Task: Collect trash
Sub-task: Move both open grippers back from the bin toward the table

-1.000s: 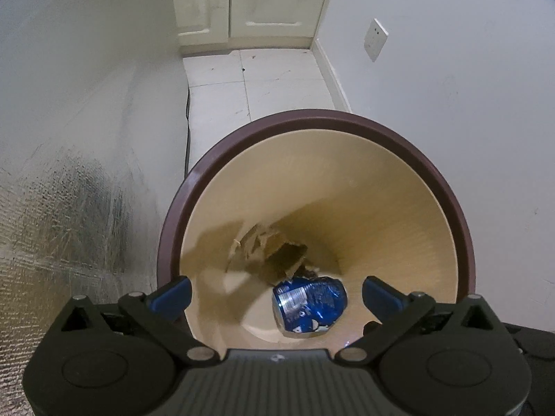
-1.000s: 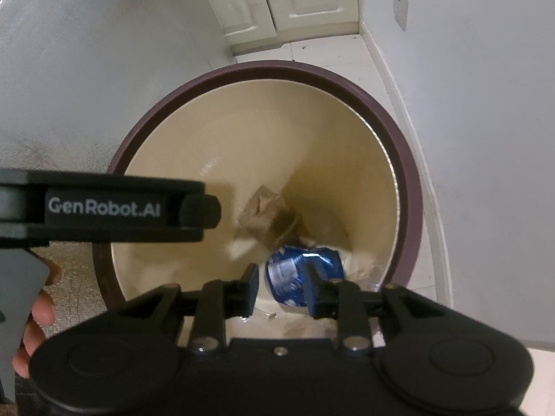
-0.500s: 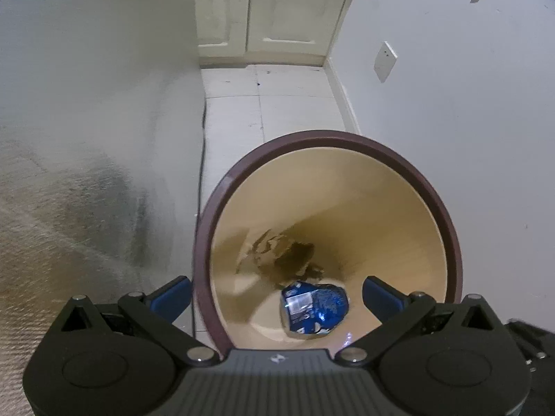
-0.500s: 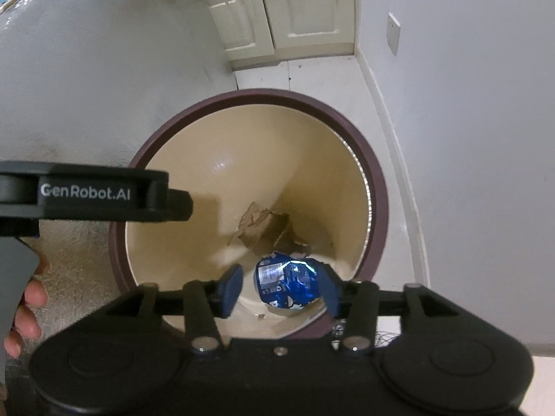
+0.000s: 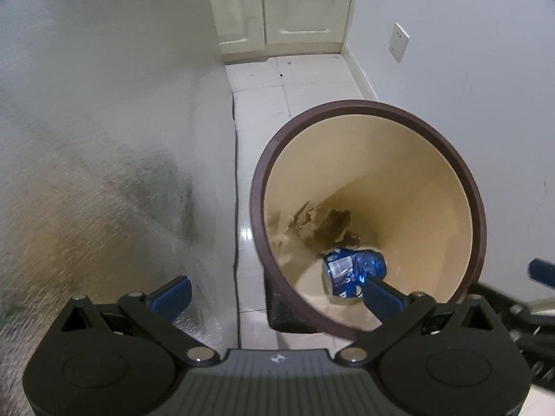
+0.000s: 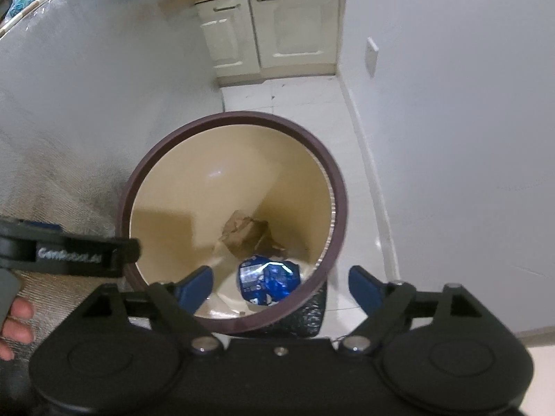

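Bin [image 6: 341,208]: round, dark brown rim, cream inside, standing on the tiled floor [image 6: 298,100]; centre of the right wrist view, right of centre in the left wrist view.

Can [image 6: 269,279]: crushed, blue, lying at the bottom of the bin, lower centre of the right wrist view. It lies free, with nothing touching it.

Paper [image 6: 242,232]: crumpled brown scrap, just above the can in the frame, also at the bin's bottom.

Right gripper [image 6: 279,284]: jaws have just been opening and now stand wide, nothing between the pads; the can seen in the gap lies far below them. A second ago the jaws were nearly closed over the bin mouth; now the bin looks smaller and lower in the frame, so the gripper has drawn up and back.

Left gripper [image 5: 275,296]: released, jaws wide and empty, lower edge of the left wrist view. The bin has slid from centre to the right of its frame.

Hand [image 6: 15,326]: fingers at the lower left edge of the right wrist view.

Cupboards [image 6: 270,31]: cream, top centre.

Status, judged: the can is binned; both claws are free for the next piece of trash, none of which shows on the floor here.
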`<state>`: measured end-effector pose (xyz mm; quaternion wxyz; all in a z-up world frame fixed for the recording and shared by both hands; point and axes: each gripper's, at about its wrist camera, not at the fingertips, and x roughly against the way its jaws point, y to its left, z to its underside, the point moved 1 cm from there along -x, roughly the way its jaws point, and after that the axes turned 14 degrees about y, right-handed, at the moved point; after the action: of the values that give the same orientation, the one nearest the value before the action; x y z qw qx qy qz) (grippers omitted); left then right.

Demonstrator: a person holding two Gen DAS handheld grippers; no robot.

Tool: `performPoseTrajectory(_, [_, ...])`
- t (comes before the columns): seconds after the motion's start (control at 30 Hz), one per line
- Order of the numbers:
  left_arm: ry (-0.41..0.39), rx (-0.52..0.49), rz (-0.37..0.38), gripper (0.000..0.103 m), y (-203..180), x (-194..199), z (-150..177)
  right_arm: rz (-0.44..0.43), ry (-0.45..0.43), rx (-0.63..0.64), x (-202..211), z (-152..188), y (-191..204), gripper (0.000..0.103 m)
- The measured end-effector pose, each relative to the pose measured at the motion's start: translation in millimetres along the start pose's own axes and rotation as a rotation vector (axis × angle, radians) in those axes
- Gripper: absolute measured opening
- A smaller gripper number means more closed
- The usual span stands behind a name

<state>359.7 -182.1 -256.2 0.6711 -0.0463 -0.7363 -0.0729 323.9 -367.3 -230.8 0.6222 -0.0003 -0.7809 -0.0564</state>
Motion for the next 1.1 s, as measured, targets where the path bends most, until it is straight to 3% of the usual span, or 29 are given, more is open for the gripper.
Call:
performPoseTrajectory(0.1, [-0.009, -0.001, -0.023, 0.103, 4, 5, 12, 0.017, -0.018, -0.016, 10, 7, -4, 0.097])
performPoseTrajectory(0.27, [-0.026, -0.002, -0.029, 0.103, 9, 15, 29, 0.042, -0.057, -0.028, 28, 23, -10, 0.103])
performPoseTrajectory(0.7, [-0.12, -0.045, 0.017, 0.103, 9, 61, 79, 0.071, -0.168, -0.063, 79, 72, -20, 0.103])
performPoseTrajectory(1.1, [-0.298, -0.035, 0.069, 0.103, 26, 121, 132, 0.072, -0.337, -0.069, 147, 121, -15, 0.103])
